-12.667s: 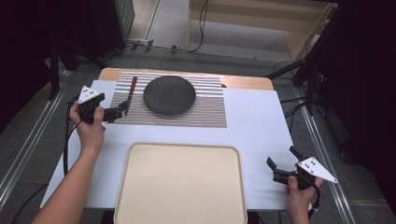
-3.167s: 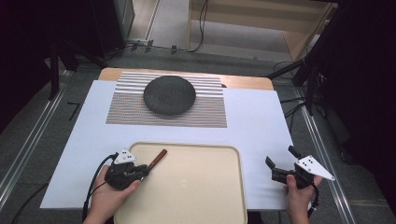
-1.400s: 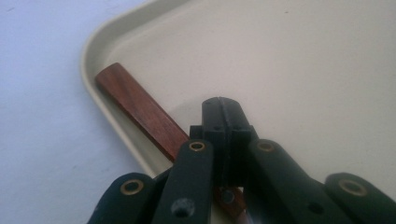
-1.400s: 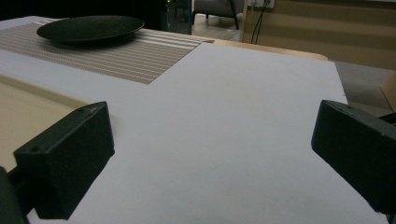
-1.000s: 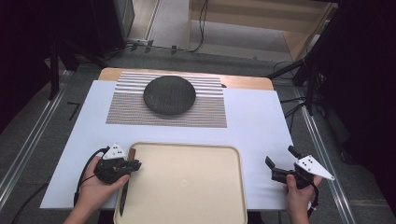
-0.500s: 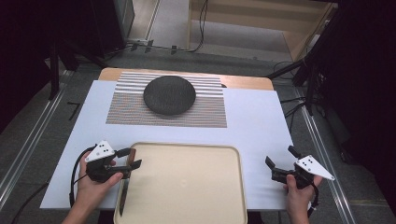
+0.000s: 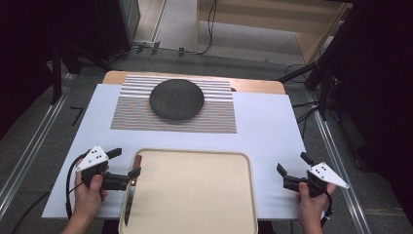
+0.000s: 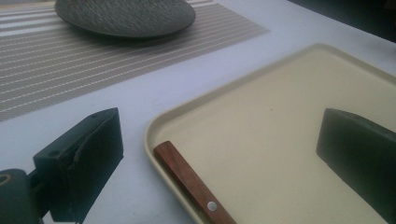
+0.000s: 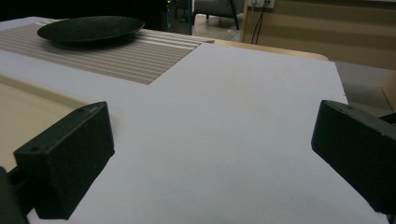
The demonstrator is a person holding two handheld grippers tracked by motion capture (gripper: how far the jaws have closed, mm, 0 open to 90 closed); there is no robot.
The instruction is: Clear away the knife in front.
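High view: the knife (image 7: 130, 194) lies released along the tray's (image 7: 243, 195) left edge, so the left gripper (image 7: 124, 165), whose jaws have just been opening (nothing is pinched now), is best drawn back level without nudging the handle, the right gripper (image 7: 291, 165) resting open.

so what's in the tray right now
A knife lies along the left edge of the tray, wooden handle toward the plate. The rest is bare. The left gripper hangs open above the handle, so part of it is covered in the high view.
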